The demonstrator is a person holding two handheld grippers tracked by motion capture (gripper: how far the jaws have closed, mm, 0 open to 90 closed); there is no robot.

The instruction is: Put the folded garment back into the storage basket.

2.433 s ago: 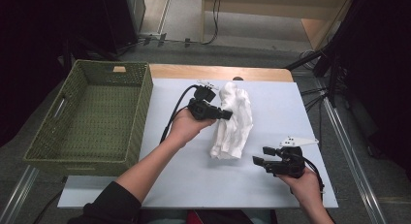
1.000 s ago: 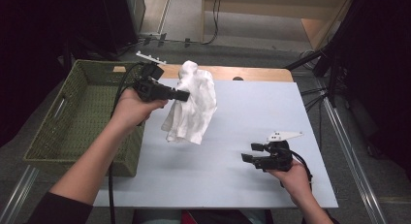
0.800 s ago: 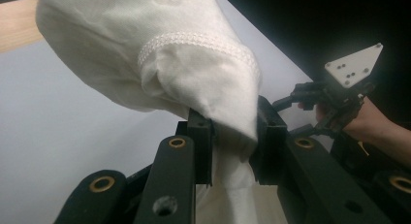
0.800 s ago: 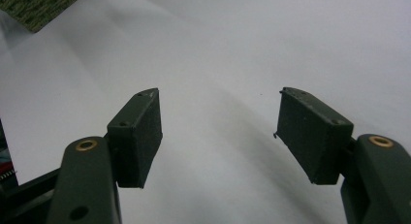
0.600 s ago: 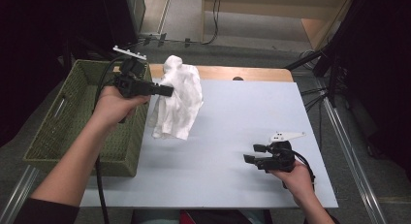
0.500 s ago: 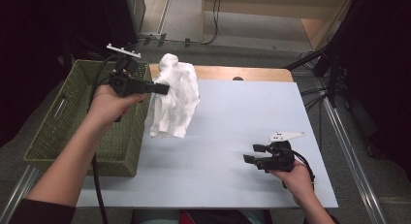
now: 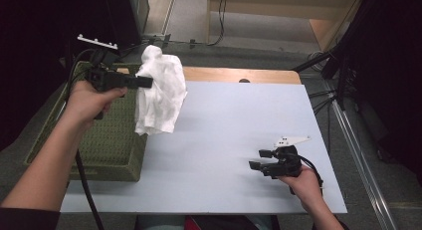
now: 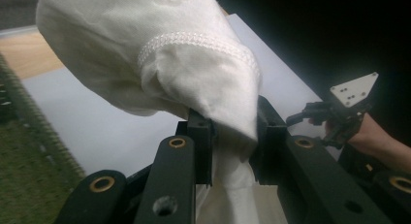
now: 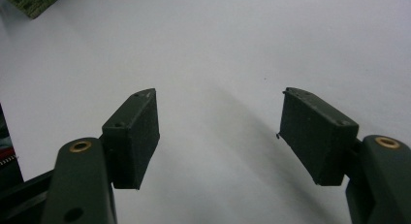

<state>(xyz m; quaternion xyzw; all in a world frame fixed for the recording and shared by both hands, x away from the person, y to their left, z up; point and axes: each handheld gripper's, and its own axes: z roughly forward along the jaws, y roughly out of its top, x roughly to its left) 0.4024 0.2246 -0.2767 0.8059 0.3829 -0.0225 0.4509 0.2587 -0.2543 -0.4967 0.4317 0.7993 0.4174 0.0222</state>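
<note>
White cloth [image 7: 161, 93] is hanging pinched in our left gripper [image 7: 145, 82] over the near edge of the green basket [image 7: 107, 145], so we are carrying it across for release inside, while our right gripper [image 7: 261, 159] is resting spread and empty.

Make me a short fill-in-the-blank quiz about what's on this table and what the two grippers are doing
1. The left gripper is shut on a white ____.
2. The cloth hangs above the near edge of the green ____.
3. The right gripper, low over the table, has its jaws ____ with nothing between them.
4. The basket sits at the table's ____ side in the high view.

Missing words: cloth; basket; open; left
</note>
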